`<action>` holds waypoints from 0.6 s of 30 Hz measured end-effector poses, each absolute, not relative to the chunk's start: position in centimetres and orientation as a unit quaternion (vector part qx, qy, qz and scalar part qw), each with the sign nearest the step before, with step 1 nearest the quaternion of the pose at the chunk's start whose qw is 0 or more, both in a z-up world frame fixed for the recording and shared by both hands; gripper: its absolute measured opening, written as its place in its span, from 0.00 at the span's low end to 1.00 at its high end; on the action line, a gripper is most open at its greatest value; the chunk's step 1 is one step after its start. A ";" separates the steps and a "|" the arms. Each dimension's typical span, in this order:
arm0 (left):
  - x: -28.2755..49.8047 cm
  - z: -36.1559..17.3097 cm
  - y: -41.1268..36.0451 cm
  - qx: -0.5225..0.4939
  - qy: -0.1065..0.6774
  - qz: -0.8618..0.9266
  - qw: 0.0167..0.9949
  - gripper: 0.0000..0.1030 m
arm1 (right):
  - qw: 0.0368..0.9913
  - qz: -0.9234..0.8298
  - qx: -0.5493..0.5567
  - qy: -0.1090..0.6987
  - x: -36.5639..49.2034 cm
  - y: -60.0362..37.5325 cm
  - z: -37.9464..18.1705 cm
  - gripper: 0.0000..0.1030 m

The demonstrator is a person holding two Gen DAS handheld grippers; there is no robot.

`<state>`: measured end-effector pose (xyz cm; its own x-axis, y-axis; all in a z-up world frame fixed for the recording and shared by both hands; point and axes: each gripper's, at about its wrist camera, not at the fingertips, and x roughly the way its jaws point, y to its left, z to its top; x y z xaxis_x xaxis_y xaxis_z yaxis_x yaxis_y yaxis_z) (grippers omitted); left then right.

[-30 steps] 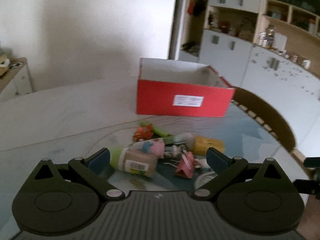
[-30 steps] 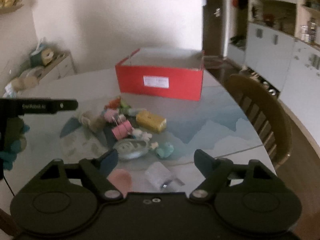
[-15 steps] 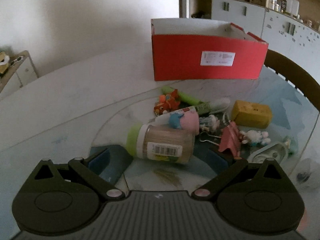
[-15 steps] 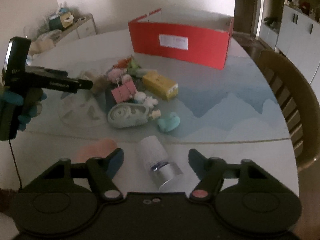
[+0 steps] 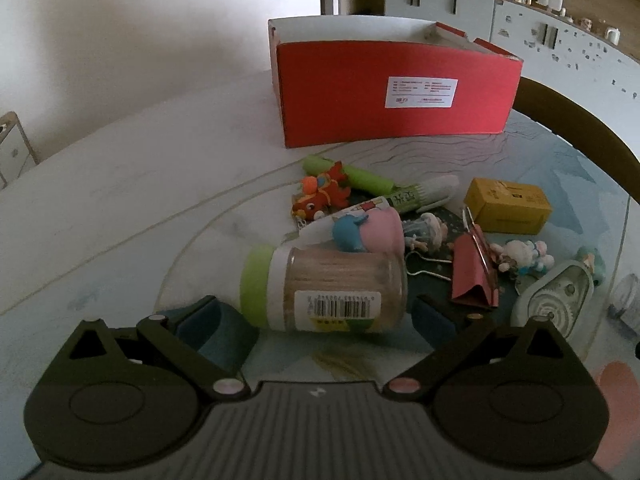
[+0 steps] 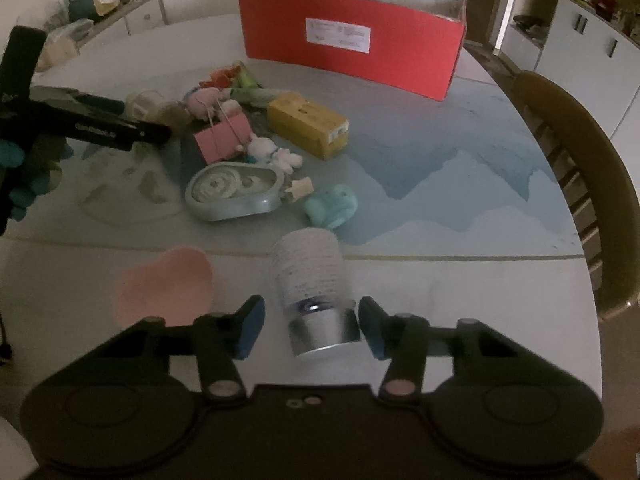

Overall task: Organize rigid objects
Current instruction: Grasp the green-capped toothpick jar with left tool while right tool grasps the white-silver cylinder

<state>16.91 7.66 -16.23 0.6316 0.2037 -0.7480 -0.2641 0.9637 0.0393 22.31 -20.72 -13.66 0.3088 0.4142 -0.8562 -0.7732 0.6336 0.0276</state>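
table [image 5: 120,184], red box [image 5: 396,96], toothpick jar [image 5: 332,290]

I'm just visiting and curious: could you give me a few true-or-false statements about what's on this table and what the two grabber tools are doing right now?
1. The toothpick jar with the green lid lies on its side between the open fingers of the left gripper. True.
2. The red box has a lid closed over it. False: its top is open.
3. The right gripper has its fingers on either side of a white bottle with a silver cap. True.
4. The yellow carton sits inside the red box. False: it lies on the table, in front of the box.
5. The pink binder clip is gripped by the left gripper. False: it lies loose, right of the jar.
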 end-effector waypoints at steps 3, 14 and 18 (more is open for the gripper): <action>17.1 -16.3 7.9 -0.036 0.410 0.123 0.903 0.90 | 0.784 0.373 -0.208 0.451 22.2 -20.3 -14.0 0.43; 17.0 -16.1 7.9 -0.036 0.405 0.124 0.905 0.80 | 0.788 0.356 -0.200 0.461 21.8 -20.0 -13.8 0.39; 16.8 -16.0 7.7 -0.039 0.407 0.126 0.904 0.79 | 0.791 0.351 -0.174 0.469 22.1 -20.3 -13.4 0.39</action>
<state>16.83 7.73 -15.99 0.6363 0.1968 -0.7459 -0.2596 0.9651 0.0332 22.06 -20.35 -13.40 0.3127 0.3926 -0.8649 -0.7192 0.6926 0.0544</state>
